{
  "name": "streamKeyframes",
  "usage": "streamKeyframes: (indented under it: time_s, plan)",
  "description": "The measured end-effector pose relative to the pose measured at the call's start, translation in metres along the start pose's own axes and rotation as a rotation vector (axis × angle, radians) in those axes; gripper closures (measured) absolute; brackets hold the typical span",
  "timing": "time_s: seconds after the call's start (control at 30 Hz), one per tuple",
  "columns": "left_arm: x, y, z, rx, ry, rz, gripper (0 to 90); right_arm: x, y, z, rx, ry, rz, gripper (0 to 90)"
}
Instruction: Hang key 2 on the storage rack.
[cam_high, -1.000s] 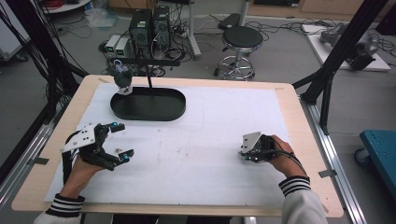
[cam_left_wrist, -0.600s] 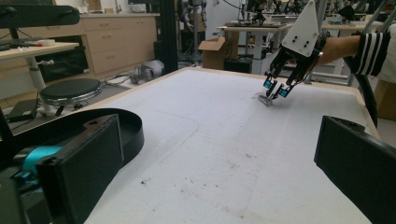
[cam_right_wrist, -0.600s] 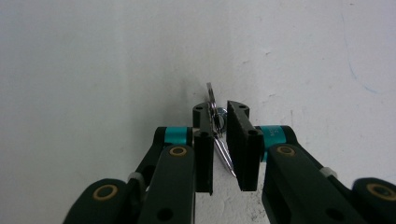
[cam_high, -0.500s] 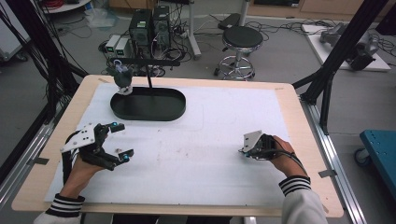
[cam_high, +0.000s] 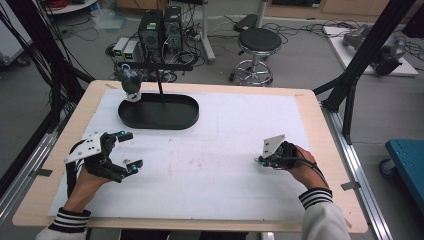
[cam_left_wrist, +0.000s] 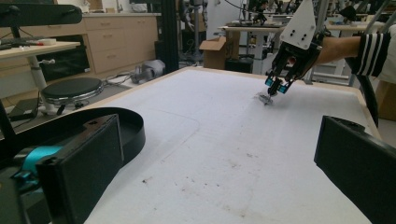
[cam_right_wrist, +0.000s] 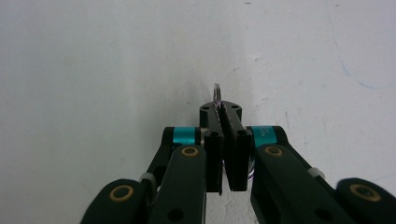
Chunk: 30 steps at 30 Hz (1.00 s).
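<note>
Ring (cam_right_wrist: 216, 92), thin, silvery, on edge

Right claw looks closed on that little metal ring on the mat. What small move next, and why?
Probably a short, slow lift straight up. The right claw has just closed on the small metal ring, whose rim pokes out above the tips, low on the white mat. A small lift would show whether the thin ring is truly pinched before carrying it anywhere. The left claw sits open and apart.

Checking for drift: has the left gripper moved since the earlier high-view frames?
No. The left gripper sits at the same spot below the black tray near the table's left edge, jaws wide open.
</note>
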<state>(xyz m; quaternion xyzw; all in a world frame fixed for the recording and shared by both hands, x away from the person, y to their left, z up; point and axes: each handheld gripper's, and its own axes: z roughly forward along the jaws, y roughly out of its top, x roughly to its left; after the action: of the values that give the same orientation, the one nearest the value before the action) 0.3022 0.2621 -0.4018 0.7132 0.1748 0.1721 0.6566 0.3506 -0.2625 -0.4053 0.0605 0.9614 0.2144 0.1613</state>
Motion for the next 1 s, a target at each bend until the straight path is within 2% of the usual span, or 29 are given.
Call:
streamKeyframes:
  time_s: [0.07,0.13,0.43,0.63,0.7,0.8,1.0]
  plan:
    - [0.0,0.0,0.0,0.0,0.001,-0.003,1.7,0.0,0.0,0.001,-0.008,0.009,0.012,88.3]
    - [0.0,0.0,0.0,0.002,0.002,-0.004,1.7,0.0,0.001,0.002,0.001,-0.003,-0.003,88.3]
    - [0.0,-0.001,0.0,0.006,-0.001,-0.004,1.7,-0.001,0.003,0.003,-0.006,0.001,0.008,88.6]
    - [0.0,-0.001,0.0,0.007,0.0,-0.005,1.7,-0.002,0.003,0.003,-0.024,0.015,0.038,88.8]
    - [0.001,-0.001,0.0,0.007,0.001,-0.004,1.7,-0.002,0.004,0.001,-0.045,0.019,0.058,88.8]
    - [0.0,-0.001,0.001,0.01,0.001,-0.004,1.7,-0.003,0.005,-0.002,-0.087,0.02,0.117,88.8]
    - [0.0,-0.001,0.001,0.014,-0.001,-0.003,1.7,-0.003,0.009,-0.01,-0.193,0.016,0.164,88.7]
